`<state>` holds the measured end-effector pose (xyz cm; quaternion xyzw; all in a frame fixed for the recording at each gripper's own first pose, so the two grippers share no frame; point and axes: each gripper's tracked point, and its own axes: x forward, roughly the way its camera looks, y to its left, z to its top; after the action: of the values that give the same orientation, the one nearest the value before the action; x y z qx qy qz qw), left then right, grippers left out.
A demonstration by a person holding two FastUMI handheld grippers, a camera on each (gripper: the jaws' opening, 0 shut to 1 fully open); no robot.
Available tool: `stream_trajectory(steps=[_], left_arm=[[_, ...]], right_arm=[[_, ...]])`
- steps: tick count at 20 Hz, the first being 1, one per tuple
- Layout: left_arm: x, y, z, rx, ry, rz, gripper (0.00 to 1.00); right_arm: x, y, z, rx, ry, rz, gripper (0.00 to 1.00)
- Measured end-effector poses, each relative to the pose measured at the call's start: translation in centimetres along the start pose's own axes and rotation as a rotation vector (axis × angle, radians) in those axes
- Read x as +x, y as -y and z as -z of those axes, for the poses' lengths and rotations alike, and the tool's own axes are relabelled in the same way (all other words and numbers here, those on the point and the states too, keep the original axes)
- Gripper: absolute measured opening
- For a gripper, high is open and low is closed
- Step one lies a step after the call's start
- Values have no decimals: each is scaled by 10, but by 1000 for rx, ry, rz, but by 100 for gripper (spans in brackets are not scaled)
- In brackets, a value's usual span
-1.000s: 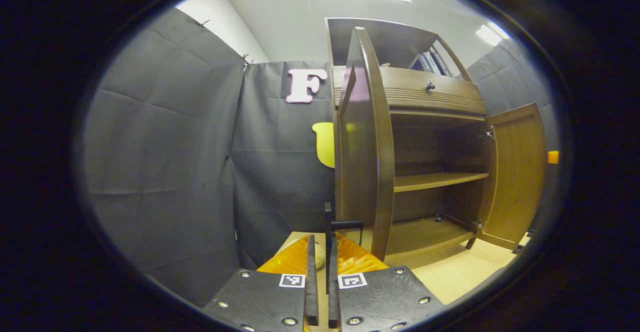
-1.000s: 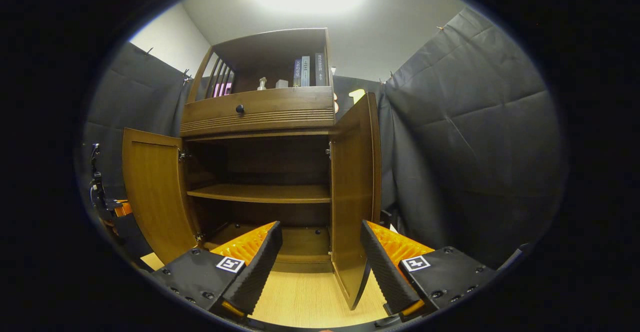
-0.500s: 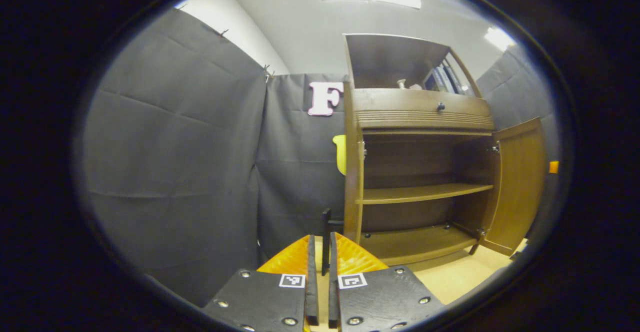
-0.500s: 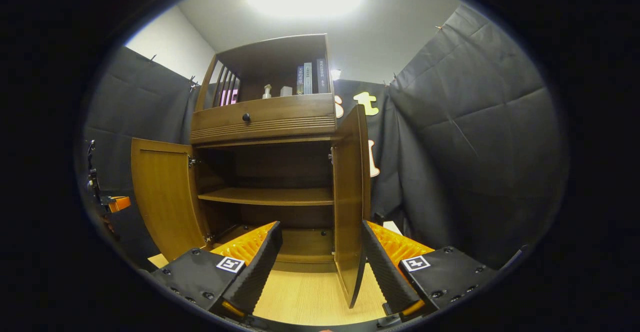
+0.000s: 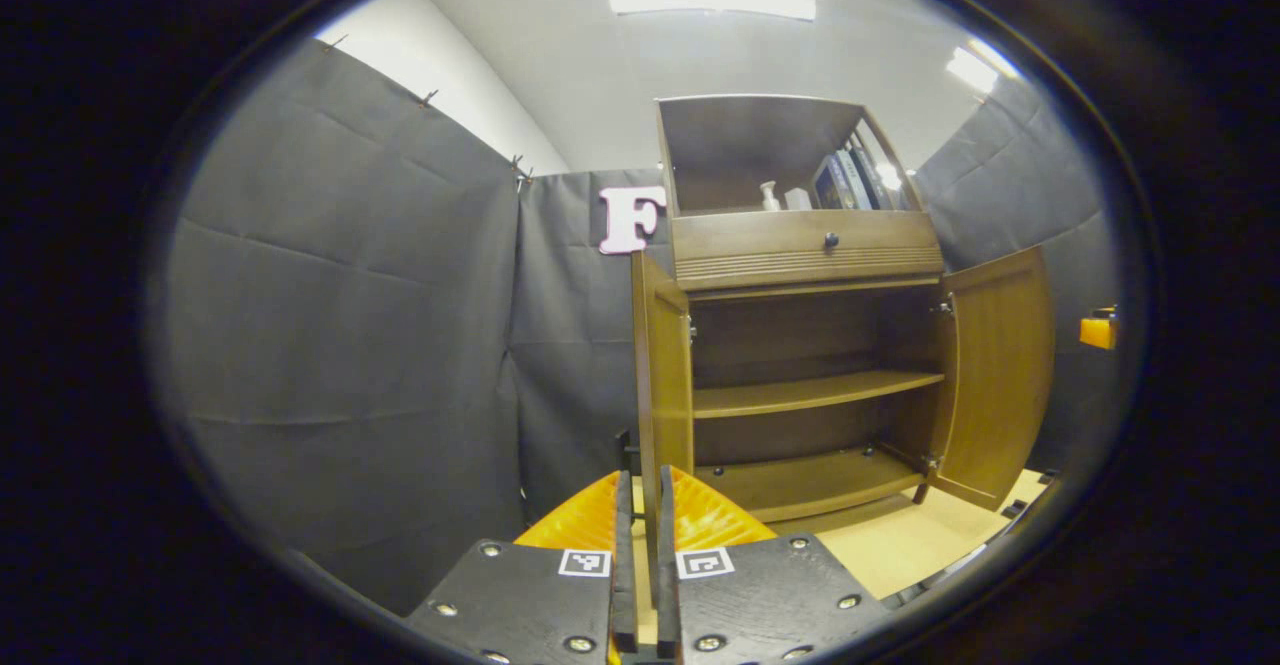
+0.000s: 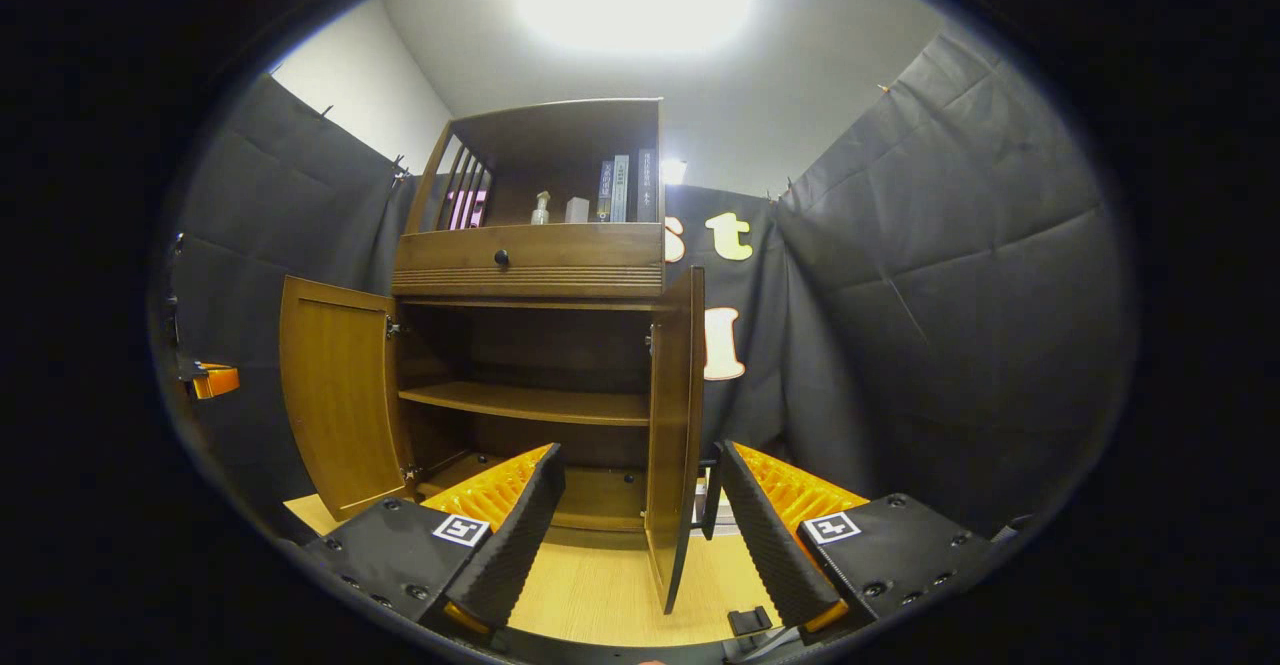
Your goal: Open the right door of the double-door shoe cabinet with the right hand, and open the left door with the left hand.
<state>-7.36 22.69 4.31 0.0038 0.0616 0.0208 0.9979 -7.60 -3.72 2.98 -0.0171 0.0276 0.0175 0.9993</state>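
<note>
Now both doors of the shoe cabinet (image 5: 800, 345) swung wide open, shelves bare to view.

Seen along the left tongs (image 5: 640, 555): fingers drawn nearly together, only a thin slit between, the upright edge of the left door (image 5: 660, 375) rising straight ahead in line with that slit; contact with the door impossible to tell. Seen along the right tongs (image 6: 635, 535): spread wide, holding nothing, the right door (image 6: 675, 425) standing edge-on just ahead, its long axis vertical, lower edge between the two fingers, apparently untouched. Likely nothing left but pulling both tongs back from the cabinet.
</note>
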Motion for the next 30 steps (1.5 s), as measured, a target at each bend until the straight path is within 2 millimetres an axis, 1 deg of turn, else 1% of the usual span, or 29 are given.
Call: stream_trajectory(steps=[3,4,5,6,7,10,11,14,15,16,18,20,21,25,28,30], left_arm=[[-3,-1,-1,5,-2,-21,12],[-4,-3,-1,8,-2,-34,12],[-5,-2,0,11,-5,-39,11],[-3,-2,1,13,-4,-42,11],[-5,-1,2,16,-4,-44,11],[-5,-1,4,20,-4,-46,11],[-5,0,5,14,-6,-34,12],[-7,2,9,1,-8,-23,45],[-9,2,8,1,-6,-28,56],[-10,-1,7,4,-3,-37,68],[-14,-8,5,16,9,-62,90],[-18,-11,1,19,20,-78,91],[-20,-11,-1,16,26,-83,91],[-28,-14,-7,11,44,-98,91],[-30,-15,-14,16,55,-103,91],[-26,-13,-17,23,61,-104,91]], right_arm=[[-13,0,-2,-4,7,2,94],[-17,0,-1,-4,5,2,98],[-19,1,0,-4,5,4,98],[-22,1,0,-4,4,6,94],[-24,1,2,-1,2,7,98],[-28,2,5,2,-4,14,98],[-29,3,5,3,-2,17,94],[-29,2,4,5,2,20,94],[-29,1,4,6,2,19,98],[-29,1,3,7,3,19,94],[-30,2,2,7,4,20,94],[-31,3,1,8,8,23,94],[-31,4,1,9,8,24,99],[-32,7,0,16,12,30,99],[-32,9,-2,19,18,32,98],[-32,9,-2,18,18,33,98]])
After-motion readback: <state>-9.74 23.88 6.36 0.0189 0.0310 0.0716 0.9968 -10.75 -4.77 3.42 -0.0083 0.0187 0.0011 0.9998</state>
